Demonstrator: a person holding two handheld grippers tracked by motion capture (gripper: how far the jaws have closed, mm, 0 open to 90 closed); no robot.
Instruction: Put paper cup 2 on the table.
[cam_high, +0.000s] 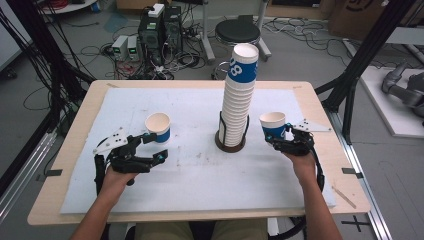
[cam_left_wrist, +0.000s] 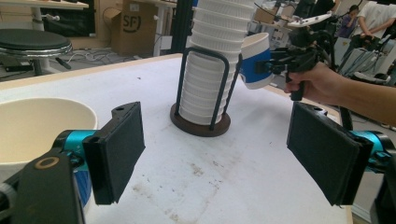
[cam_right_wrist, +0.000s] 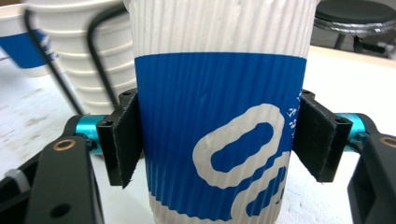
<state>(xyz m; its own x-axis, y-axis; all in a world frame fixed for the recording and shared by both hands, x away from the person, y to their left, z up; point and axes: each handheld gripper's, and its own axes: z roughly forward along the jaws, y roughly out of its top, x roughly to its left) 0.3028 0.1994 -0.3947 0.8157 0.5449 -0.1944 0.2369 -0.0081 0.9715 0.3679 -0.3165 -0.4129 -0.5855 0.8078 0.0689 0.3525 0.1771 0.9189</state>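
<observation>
A lab: computer towers amid tangled floor cables, black frame struts, cardboard boxes.

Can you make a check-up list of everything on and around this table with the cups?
Surface: white mat on a wooden table, a few smudges.
Job's things: tall cup stack in a dark wire holder; one loose cup standing upright on the mat; one held cup.
Clutter: nothing seen on the table.
Grippers: right gripper shut on the held cup, beside the stack; left gripper open, next to the loose cup, nothing between its jaws.
Cables: one trails from each gripper; many lie tangled on the floor.
Surroundings: round stool, computer boxes, cardboard boxes.
</observation>
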